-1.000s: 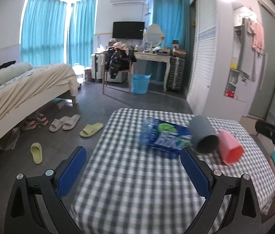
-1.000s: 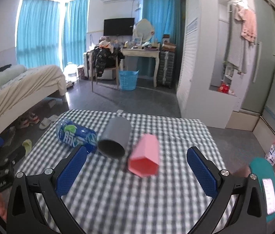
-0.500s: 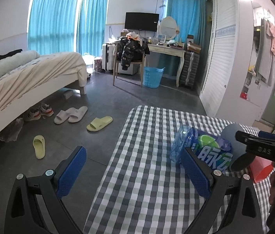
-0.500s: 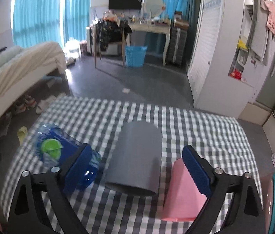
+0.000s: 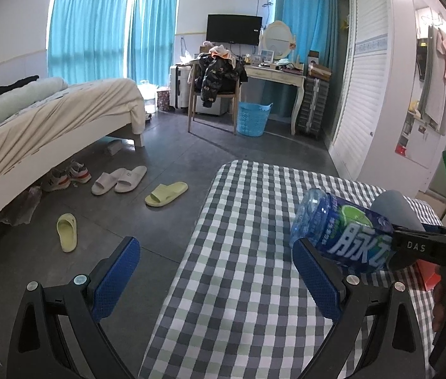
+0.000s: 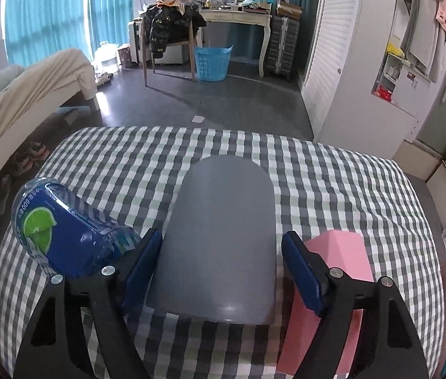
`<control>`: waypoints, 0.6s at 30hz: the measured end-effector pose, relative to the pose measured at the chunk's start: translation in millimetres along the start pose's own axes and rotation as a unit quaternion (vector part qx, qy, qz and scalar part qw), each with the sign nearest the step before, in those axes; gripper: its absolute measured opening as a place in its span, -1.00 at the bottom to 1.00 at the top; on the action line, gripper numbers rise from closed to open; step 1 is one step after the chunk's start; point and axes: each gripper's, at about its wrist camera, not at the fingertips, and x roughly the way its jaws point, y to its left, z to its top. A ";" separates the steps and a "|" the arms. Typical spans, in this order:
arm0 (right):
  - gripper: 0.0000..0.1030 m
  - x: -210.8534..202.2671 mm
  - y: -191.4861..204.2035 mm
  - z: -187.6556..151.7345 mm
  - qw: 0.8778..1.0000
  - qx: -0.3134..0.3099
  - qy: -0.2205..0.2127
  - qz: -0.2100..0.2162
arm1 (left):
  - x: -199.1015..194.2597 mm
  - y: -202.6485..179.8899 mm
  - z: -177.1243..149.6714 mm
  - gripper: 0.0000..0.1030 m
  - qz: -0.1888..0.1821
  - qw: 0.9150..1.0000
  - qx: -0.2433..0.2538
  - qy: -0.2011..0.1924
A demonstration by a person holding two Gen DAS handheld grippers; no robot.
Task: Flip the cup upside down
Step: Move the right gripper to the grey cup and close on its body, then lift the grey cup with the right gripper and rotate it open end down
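the right gripper straddles the grey cup lying on its side on the checked tablecloth, pads apart, not clamped. the left gripper gapes wide, holding nothing.

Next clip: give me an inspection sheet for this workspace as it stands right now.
Surface: checked tablecloth over the table.
Job's things: grey cup lying on its side, mouth toward the camera.
Clutter: blue drink bottle lying left of the cup; pink cup lying on its right.
Grippers: right gripper open, jaws either side of the grey cup, contact unclear; left gripper open, empty, by the table's left edge.
Cables: nothing seen.
Surroundings: bed, slippers, blue basket, desk.
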 end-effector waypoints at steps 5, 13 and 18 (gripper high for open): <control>0.43 -7.0 -0.6 -12.9 1.000 0.001 0.006 0.008 | -4.9 -3.6 -0.1 0.95 -0.004 1.000 0.007 0.000; 0.40 -64.6 7.6 -54.1 1.000 -0.001 -0.004 0.025 | -39.9 -12.2 -4.4 0.95 -0.026 1.000 0.004 -0.014; 0.40 -105.6 27.1 -96.3 0.999 -0.027 -0.006 0.028 | -67.7 -13.8 -10.8 0.95 -0.038 0.999 0.003 -0.025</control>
